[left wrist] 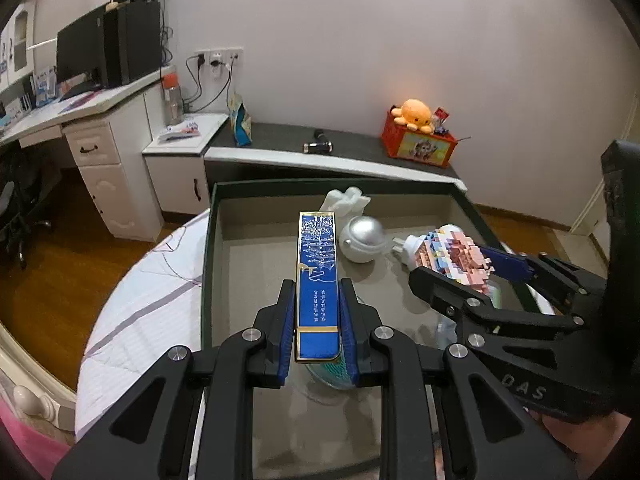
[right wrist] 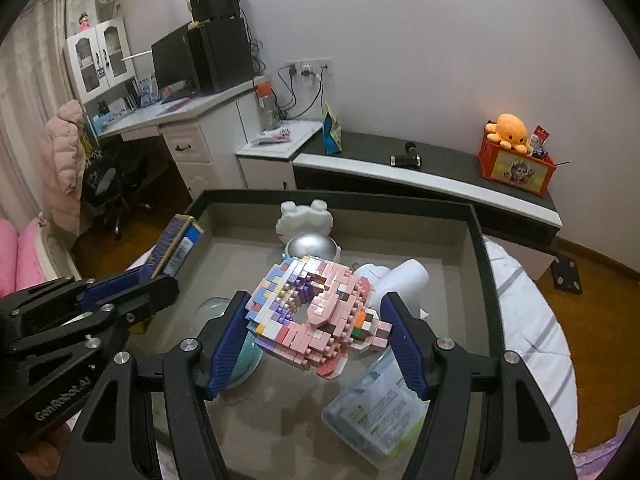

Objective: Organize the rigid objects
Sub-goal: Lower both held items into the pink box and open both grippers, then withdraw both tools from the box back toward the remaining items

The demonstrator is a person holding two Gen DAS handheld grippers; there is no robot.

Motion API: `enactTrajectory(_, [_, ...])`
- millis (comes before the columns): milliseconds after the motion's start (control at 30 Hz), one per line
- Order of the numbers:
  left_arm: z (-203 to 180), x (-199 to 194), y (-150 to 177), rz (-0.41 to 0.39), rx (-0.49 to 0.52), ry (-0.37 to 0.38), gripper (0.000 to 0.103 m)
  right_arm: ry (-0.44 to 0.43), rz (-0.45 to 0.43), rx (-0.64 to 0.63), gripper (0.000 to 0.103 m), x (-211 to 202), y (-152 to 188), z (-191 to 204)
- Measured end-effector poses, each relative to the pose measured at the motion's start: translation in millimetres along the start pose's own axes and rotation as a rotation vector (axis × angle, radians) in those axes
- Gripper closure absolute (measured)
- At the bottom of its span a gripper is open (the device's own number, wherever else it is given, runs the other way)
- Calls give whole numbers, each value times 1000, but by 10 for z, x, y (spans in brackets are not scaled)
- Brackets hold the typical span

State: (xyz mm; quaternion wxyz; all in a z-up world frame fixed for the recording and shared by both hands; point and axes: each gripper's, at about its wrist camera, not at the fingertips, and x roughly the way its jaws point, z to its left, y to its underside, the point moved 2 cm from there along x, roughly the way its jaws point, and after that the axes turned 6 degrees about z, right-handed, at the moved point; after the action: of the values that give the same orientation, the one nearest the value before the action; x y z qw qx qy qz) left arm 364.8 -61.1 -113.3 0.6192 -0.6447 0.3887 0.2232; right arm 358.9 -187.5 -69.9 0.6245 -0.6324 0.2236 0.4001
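My left gripper [left wrist: 318,304] is shut on a long blue box with gold trim [left wrist: 317,280] and holds it above the dark-rimmed tray [left wrist: 208,248]. My right gripper [right wrist: 316,316] is shut on a pink and pastel brick-built model [right wrist: 316,304], also above the tray [right wrist: 486,264]. In the left wrist view the right gripper [left wrist: 472,268] and its model [left wrist: 460,258] are at the right. In the right wrist view the left gripper [right wrist: 132,284] and the blue box [right wrist: 174,252] are at the left.
In the tray lie a silver ball [left wrist: 362,238], a white figure [right wrist: 304,218], a white plug-like device [right wrist: 400,280], a plastic packet [right wrist: 380,404] and a teal round object [left wrist: 332,372]. The tray stands on a round white-clothed table [left wrist: 136,320]. A low cabinet [left wrist: 352,152] is behind.
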Motion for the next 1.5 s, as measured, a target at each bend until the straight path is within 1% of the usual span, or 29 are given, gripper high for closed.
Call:
enactTrajectory(133, [17, 159, -12, 31, -4, -11, 82, 13, 24, -14, 35, 109, -1, -18])
enactTrajectory(233, [28, 173, -12, 32, -1, -14, 80, 25, 38, -21, 35, 154, -3, -27])
enactTrajectory(300, [30, 134, -22, 19, 5, -42, 66, 36, 40, -26, 35, 164, -2, -26])
enactTrajectory(333, [37, 97, -22, 12, 3, -48, 62, 41, 39, -30, 34, 159, 1, -12])
enactTrajectory(400, [69, 12, -12, -8, -5, -61, 44, 56, 27, -29, 32, 127, 0, -2])
enactTrajectory(433, [88, -53, -6, -24, -11, -73, 37, 66, 19, -23, 26, 96, 2, -12])
enactTrajectory(467, [108, -101, -4, -35, -14, -80, 19, 74, 9, -11, 21, 58, 4, -31])
enactTrajectory(500, [122, -176, 4, -59, -18, -94, 7, 73, 4, -4, 20, 41, -1, -41])
enactTrajectory(567, [121, -320, 15, -105, -12, -116, 1, 65, 3, 10, 16, -23, 5, -52])
enactTrajectory(700, [100, -534, 40, -128, 4, -138, 0, 68, 1, 21, 16, -129, 20, -1])
enactTrajectory(800, [93, -700, 103, -142, 10, -151, 0, 71, -32, 36, 16, -291, 54, 36])
enactTrajectory(900, [83, -867, 188, -158, 3, -139, 0, 53, -58, 57, 15, -443, 89, 60])
enactTrajectory(1000, [62, -1031, 284, -171, 2, -131, 0, 55, -94, 74, 15, -630, 148, 85])
enactTrajectory(1167, [-12, -1277, 455, -187, 10, -123, 0, 23, -131, 103, 15, -912, 289, 134])
enactTrajectory(1333, [-74, -1451, 636, -191, 7, -116, 0, 5, -175, 110, 15, -1193, 465, 212])
enactTrajectory(1433, [-96, -1541, 752, -192, -2, -109, 0, -15, -179, 116, 15, -1313, 573, 240])
enactTrajectory(1500, [-105, -1602, 825, -194, -5, -109, 0, -6, -193, 127, 15, -1414, 665, 250])
